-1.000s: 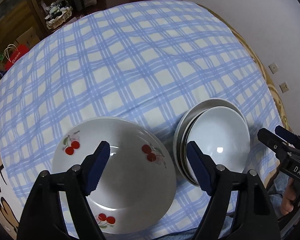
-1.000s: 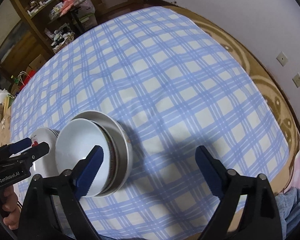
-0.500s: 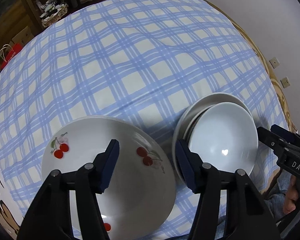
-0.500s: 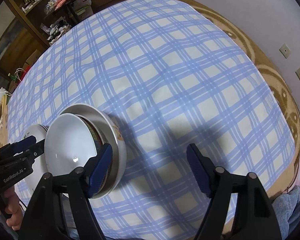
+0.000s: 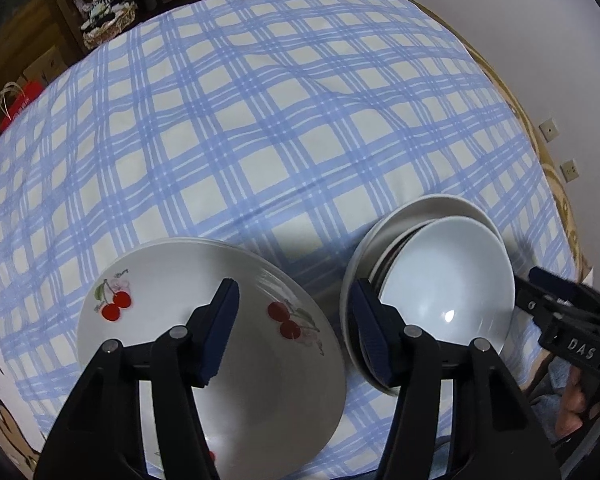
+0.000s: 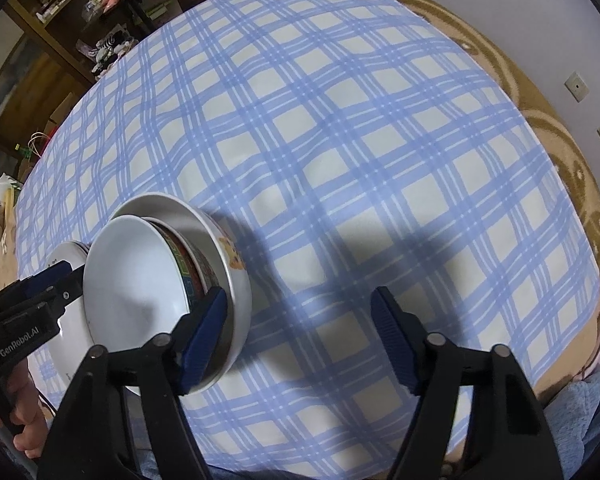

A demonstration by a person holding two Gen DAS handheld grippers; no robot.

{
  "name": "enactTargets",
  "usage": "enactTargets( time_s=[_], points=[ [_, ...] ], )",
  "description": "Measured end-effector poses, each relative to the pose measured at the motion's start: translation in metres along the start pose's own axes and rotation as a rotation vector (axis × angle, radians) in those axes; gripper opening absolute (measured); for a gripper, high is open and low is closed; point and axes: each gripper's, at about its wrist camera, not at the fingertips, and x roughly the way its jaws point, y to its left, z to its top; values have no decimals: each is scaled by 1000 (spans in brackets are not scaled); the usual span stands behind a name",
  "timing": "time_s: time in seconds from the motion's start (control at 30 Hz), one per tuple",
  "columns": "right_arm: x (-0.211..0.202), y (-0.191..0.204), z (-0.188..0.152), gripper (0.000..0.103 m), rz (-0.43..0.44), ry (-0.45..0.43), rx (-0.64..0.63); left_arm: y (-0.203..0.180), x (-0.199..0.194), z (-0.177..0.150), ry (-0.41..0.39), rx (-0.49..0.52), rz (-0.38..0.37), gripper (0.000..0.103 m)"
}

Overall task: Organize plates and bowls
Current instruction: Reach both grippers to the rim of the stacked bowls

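Lower centre of left view: my left gripper (image 5: 292,334) jaws part-open, empty, over cherry plate (image 5: 236,344) | bowl stack (image 5: 440,292) just right, beside my open right gripper (image 6: 300,338).

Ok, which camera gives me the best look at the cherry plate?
The left wrist view. The cherry plate lies nearly whole there, printed cherries plain, between the open left gripper fingers. The right wrist view catches only a sliver of its rim behind the stacked bowls.
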Motion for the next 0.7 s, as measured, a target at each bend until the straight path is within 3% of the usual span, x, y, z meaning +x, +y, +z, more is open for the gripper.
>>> enactTargets(
  time_s=[0.37, 0.7],
  points=[
    [5, -4, 0, 72, 28, 15, 32, -11, 8, 2, -7, 56, 59, 57],
    [9, -7, -2, 72, 68, 41, 94, -31, 10, 2, -6, 181, 196, 59]
  ],
)
